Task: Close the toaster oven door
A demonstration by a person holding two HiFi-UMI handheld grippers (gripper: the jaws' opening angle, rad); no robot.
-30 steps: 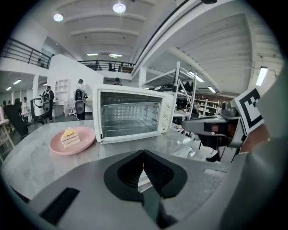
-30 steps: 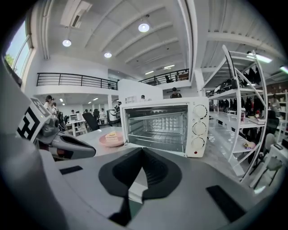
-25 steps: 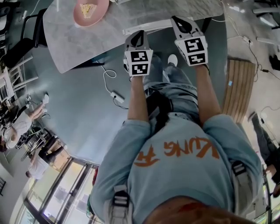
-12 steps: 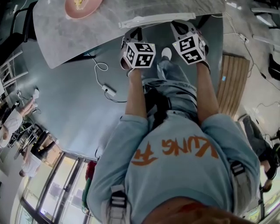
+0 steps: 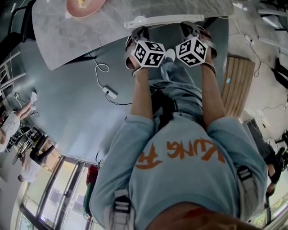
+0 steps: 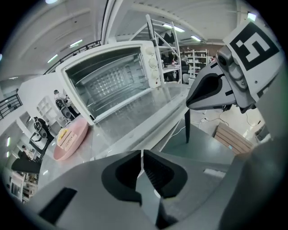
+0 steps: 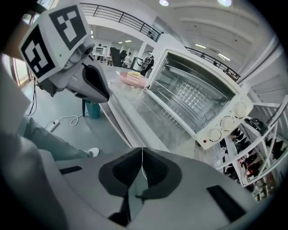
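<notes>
The white toaster oven (image 6: 112, 74) stands on a marble table (image 5: 81, 36) with its glass door (image 6: 135, 117) folded down flat toward me. In the head view only the door's white handle bar (image 5: 162, 19) shows at the table's near edge. My left gripper (image 5: 138, 36) and right gripper (image 5: 192, 29) hang side by side just in front of that bar, below the table edge. Both are shut with nothing between the jaws. In the left gripper view the shut jaws (image 6: 142, 157) point up at the door; the right gripper view shows the same (image 7: 142, 155).
A pink plate (image 5: 83, 6) with food sits on the table left of the oven. On the floor lie a power strip (image 5: 110, 93) with cable and a wooden slatted board (image 5: 237, 76). A teal bin (image 7: 92, 109) stands under the table. People stand far left (image 5: 11, 128).
Both grippers have sunk from above the table edge to just in front of the door's handle bar, and both have rolled, so their marker cubes show other faces. Jaws stayed shut.
</notes>
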